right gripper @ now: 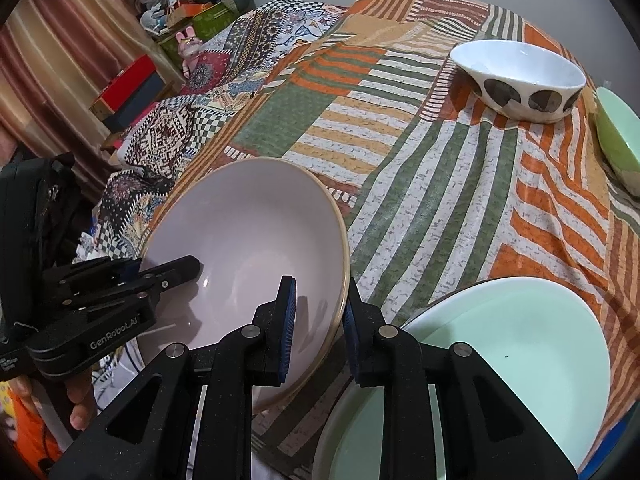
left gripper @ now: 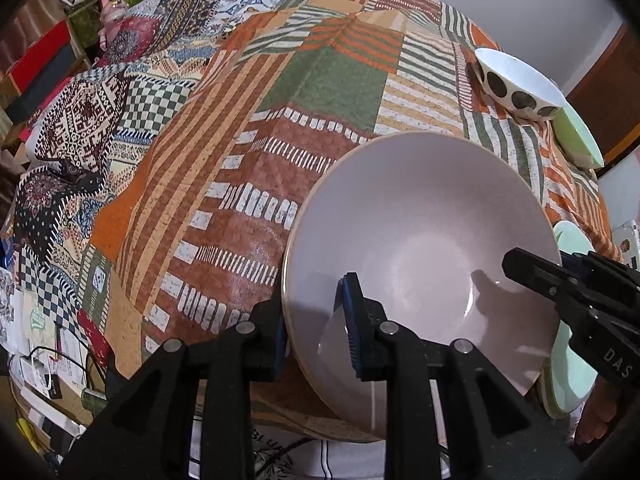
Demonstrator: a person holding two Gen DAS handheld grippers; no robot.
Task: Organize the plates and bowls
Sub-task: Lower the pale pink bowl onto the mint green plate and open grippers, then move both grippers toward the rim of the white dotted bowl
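Left gripper [left gripper: 318,320] and right gripper [right gripper: 318,322] are each clamping opposite rims of the pink bowl [right gripper: 248,240], holding it at the near table edge, left of the green plate [right gripper: 520,352].

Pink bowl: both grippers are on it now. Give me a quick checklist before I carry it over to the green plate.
1. Left gripper straddles the rim of the pink bowl, one finger inside, one outside: ok.
2. Right gripper straddles the opposite rim the same way: ok.
3. Pads pressing firmly on the rim: cannot tell; in the right wrist view a small gap shows beside the rim.
4. Bowl is empty: ok.
5. Green plate is bare apart from a tiny dark speck: ok.
6. Spotted bowl and green bowl sit well away from the path: ok.
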